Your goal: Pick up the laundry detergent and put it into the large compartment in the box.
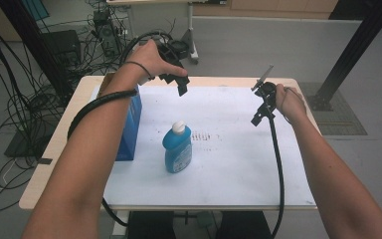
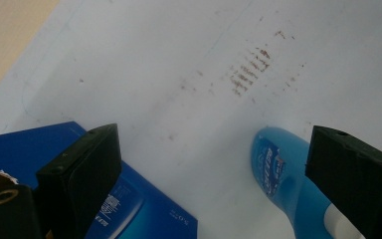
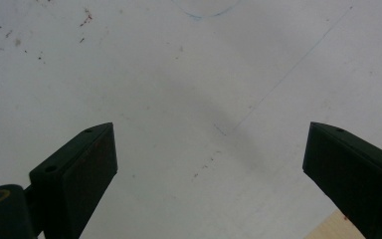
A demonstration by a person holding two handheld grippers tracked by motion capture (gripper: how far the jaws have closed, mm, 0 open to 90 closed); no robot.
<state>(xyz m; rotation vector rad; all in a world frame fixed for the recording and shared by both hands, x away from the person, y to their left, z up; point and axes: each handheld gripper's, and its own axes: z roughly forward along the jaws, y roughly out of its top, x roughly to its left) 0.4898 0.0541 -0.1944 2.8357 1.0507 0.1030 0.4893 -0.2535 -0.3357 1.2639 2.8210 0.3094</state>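
Observation:
A blue bottle (image 1: 177,148) with a white cap stands upright near the middle of the white sheet (image 1: 229,164). A blue box (image 1: 130,124) stands to its left, partly hidden behind the person's left forearm. My left gripper (image 1: 181,87) hangs in the air above the back of the sheet, open, nothing between its jaws. Looking down from it, the bottle (image 2: 283,184) lies at lower right and the box (image 2: 129,199) at lower left. My right gripper (image 1: 257,118) hovers over the sheet's right part, jaws wide apart over bare white sheet (image 3: 204,99).
The sheet covers a wooden table (image 1: 54,144) whose edges show at left and back. Brown smudge marks (image 1: 204,136) lie right of the bottle. Cables (image 1: 10,99) and a black frame post (image 1: 353,50) stand on the floor around the table.

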